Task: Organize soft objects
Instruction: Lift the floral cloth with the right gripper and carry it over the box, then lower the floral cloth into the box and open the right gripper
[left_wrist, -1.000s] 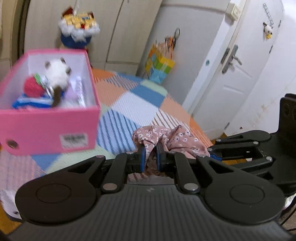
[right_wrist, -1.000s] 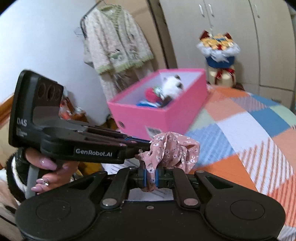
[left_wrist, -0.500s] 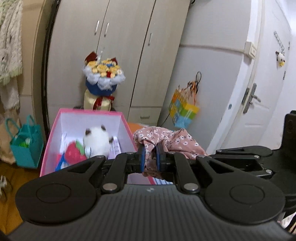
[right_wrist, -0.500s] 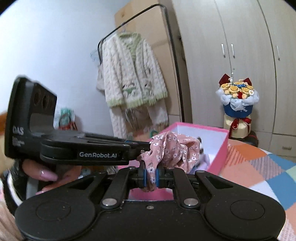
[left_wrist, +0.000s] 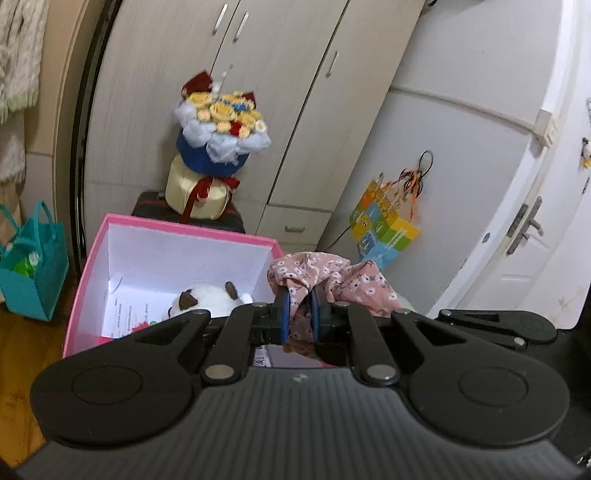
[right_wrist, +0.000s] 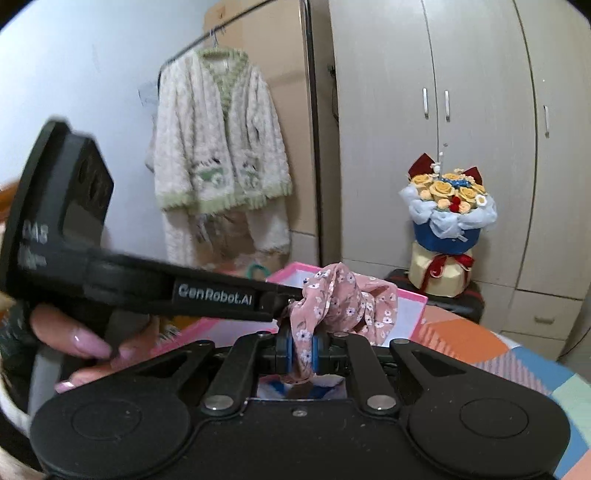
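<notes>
Both the left gripper (left_wrist: 300, 309) and the right gripper (right_wrist: 300, 350) squeeze the same pink flowery cloth (left_wrist: 332, 277), so 2 grips keep it bunched up in the air just above the open pink box (left_wrist: 92, 266), probably ready to drop in beside the white plush toy (left_wrist: 210, 297)

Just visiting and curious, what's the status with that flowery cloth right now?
Left tongs and right tongs both shut on the pink floral fabric piece. Open pink cardboard box just ahead. Nothing in the way.
</notes>
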